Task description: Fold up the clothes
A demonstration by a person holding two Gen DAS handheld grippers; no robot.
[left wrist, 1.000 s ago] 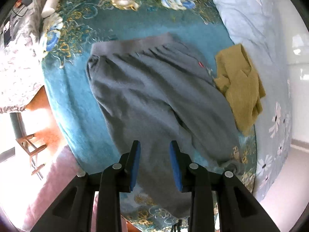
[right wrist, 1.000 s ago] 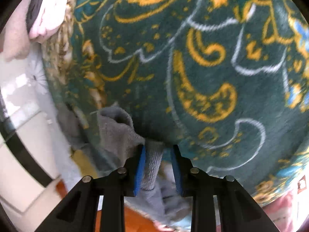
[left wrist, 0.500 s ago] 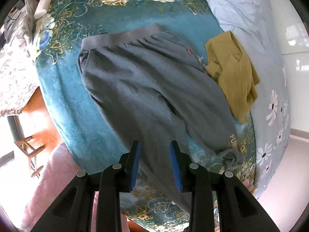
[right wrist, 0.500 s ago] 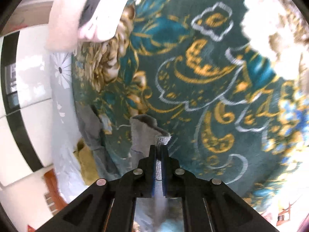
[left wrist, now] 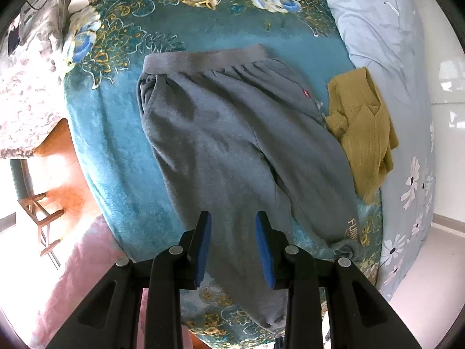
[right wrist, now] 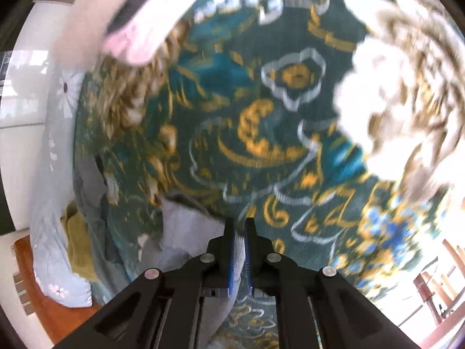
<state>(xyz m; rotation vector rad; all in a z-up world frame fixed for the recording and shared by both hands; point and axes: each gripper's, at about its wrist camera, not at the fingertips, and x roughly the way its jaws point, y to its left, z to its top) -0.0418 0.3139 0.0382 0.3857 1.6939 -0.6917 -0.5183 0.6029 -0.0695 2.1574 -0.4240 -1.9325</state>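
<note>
My right gripper (right wrist: 239, 229) has just clamped the grey trousers' (left wrist: 232, 133) cuff at frame bottom, folding underway; left gripper (left wrist: 234, 238) hovers wide.

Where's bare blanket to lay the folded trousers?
Free: teal blanket left of the grey trousers, and above their waistband toward the flower print. Crowded: right side, where the mustard garment touches the trousers.

I saw a bed (left wrist: 122, 157) under a teal flowered blanket, a pale blue quilt (left wrist: 386, 43) along its far side. White wall tiles (left wrist: 444, 87) shone behind it. Sunlight fell on the orange floor (left wrist: 61, 171) by a wooden stool (left wrist: 43, 218).
</note>
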